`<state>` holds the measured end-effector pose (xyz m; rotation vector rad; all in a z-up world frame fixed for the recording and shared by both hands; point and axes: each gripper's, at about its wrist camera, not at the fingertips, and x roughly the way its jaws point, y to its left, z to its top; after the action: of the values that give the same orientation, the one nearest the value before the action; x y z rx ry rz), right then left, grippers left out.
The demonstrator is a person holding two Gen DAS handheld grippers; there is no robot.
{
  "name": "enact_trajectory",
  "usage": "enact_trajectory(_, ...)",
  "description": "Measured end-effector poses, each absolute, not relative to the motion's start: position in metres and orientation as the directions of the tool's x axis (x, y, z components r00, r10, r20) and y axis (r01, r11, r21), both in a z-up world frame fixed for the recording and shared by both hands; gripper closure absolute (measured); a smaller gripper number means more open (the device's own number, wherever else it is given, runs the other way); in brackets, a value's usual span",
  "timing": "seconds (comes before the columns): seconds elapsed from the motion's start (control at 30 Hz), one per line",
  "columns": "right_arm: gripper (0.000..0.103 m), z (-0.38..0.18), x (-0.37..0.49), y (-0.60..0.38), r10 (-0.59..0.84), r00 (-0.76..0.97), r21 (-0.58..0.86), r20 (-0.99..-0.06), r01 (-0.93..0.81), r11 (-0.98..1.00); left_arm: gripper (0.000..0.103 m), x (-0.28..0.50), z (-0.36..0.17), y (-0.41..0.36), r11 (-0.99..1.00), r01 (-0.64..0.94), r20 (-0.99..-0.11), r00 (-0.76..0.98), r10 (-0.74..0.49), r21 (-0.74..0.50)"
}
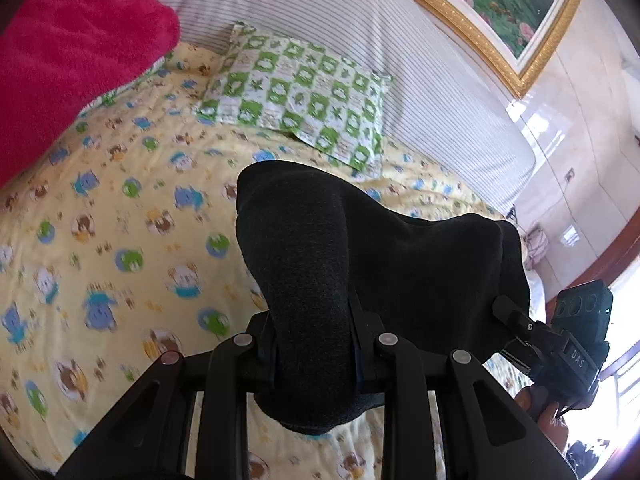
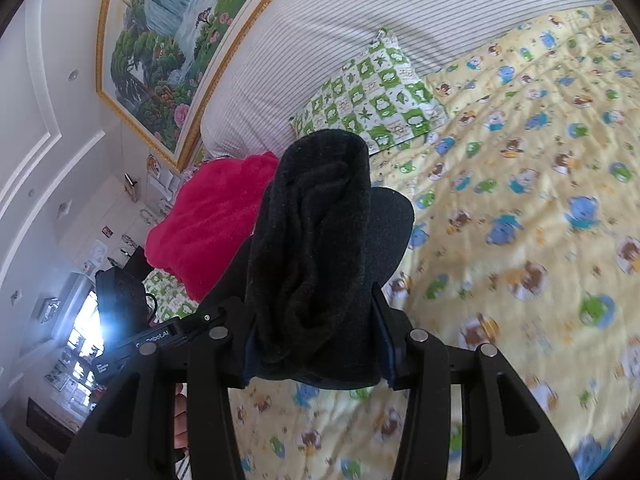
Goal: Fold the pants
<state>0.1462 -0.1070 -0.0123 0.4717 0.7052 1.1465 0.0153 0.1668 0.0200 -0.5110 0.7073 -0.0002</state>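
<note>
The pants (image 1: 360,248), dark and thick, hang bunched in the air above the bed (image 1: 120,240), pinched at two places so the cloth spans from one tool to the other. The left gripper (image 1: 314,344) is clamped narrowly on one wad of fabric, which bulges up over its fingers and sags below them; the right gripper (image 2: 316,340) is closed on a fatter, rolled wad, so its jaws stand further apart. Holding both ends clear of the yellow printed sheet probably lets the cloth drop straight and be laid out or doubled over without dragging. In the left view the other tool shows at the far edge of the cloth, so the two grips sit near each other. A green checked pillow (image 1: 296,96) lies near the striped headboard (image 1: 360,12), a pink blanket (image 1: 72,52) is heaped to one side, and a framed painting (image 2: 160,40) hangs above.
</note>
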Motion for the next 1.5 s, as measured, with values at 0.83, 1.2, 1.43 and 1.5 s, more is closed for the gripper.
enact_trajectory(0.83, 0.055, 0.001, 0.217, -0.030, 0.930, 0.169, 0.672, -0.325, -0.650, 0.353, 0.078, 0.087, 0.023, 0.214, 0.888, -0.234, -0.652, 0.752, -0.091, -0.395)
enact_trajectory(1.2, 0.055, -0.005, 0.240, -0.009, 0.926, 0.148, 0.680, -0.346, -0.641, 0.356, 0.078, 0.108, 0.015, 0.228, 0.879, -0.261, -0.667, 0.740, -0.083, -0.399)
enact_trajectory(1.43, 0.055, -0.014, 0.253, 0.001, 0.915, 0.144, 0.676, -0.376, -0.634, 0.377, 0.077, 0.119, 0.004, 0.230, 0.883, -0.275, -0.684, 0.726, -0.069, -0.381)
enact_trajectory(1.5, 0.055, -0.018, 0.255, 0.002, 0.914, 0.142, 0.676, -0.381, -0.631, 0.380, 0.077, 0.118, 0.002, 0.231, 0.882, -0.275, -0.683, 0.727, -0.070, -0.383)
